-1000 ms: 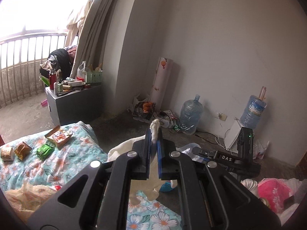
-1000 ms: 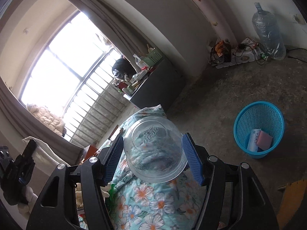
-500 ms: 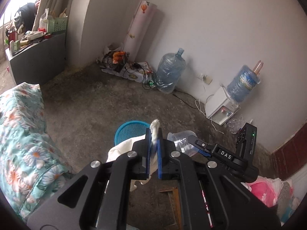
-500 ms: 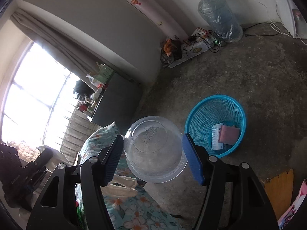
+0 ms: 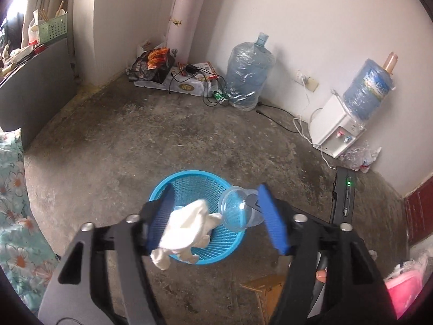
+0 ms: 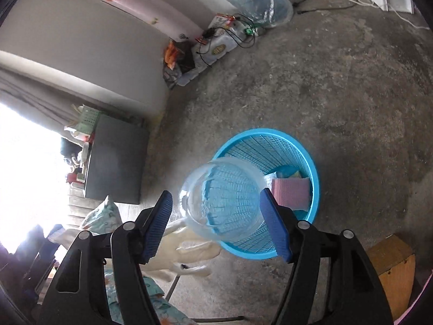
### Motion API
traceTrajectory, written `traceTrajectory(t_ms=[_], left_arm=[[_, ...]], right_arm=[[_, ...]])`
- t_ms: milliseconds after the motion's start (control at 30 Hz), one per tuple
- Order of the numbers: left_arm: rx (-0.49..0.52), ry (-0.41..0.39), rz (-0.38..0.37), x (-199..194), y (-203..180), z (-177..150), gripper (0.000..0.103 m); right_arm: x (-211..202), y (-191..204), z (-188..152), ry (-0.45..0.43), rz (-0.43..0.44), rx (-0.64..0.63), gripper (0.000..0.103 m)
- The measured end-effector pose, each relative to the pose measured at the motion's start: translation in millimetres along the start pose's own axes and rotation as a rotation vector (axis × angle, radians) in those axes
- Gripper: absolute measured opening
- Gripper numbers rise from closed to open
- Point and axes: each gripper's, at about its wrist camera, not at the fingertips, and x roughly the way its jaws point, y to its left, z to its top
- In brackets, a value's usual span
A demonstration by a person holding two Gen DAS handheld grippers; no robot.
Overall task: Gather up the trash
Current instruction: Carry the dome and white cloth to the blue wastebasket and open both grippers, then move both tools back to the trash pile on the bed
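Far left, a strip of floral bedding (image 5: 13, 203); no trash visible on it here.

Next, the left gripper (image 5: 215, 197), jaws opening, no longer clamping. Between them a white glove (image 5: 186, 227), draped against the left pad and sagging over the near part of the blue basket (image 5: 189, 178). Soft and limp, almost weightless, probably rubbery. Likely to cling to a pad instead of dropping, so a shake or a wipe on the rim may be needed. If picked up again: pinch the bunched palm, not a loose finger.

Centre, on bare concrete floor (image 5: 108, 135), the basket itself, with a pink block (image 6: 291, 192) already lying inside.

Right of the glove, a clear plastic cup (image 5: 235, 211), on its side in mid-air over the rim, base toward the left camera.

From the right wrist view: right gripper (image 6: 215, 192), jaws opening around the cup (image 6: 222, 203). A visible gap at the left pad; right pad at or just beside the wall. Grip let go, by the look of it. Thin-walled, light, smooth, easily crushed or squirted out under a hard squeeze. Best taken across the middle of the wall, gently, or at the stiffer rim. Well placed for falling into the basket (image 6: 314, 178); slight risk of bouncing off the rim.
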Motion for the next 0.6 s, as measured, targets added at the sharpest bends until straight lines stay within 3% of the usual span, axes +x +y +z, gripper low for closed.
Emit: traceTrajectory(t_ms=[100, 267, 433, 600], left_arm=[[-0.028, 0.011, 0.024, 7, 7, -6, 0.064], [-0.061, -0.028, -0.009, -25, 23, -14, 0.064], [-0.053, -0.108, -0.032, -87, 30, -21, 0.065], [-0.063, -0.195, -0.03, -171, 39, -43, 0.075]], right_arm=[[26, -20, 2, 0.035, -0.078, 0.044, 0.07], [25, -35, -16, 0.033, -0.058, 0.047, 0.07], [-4, -28, -31, -0.01, -0.051, -0.018, 0.07], [-52, 12, -47, -0.095, -0.018, -0.16, 0.07]])
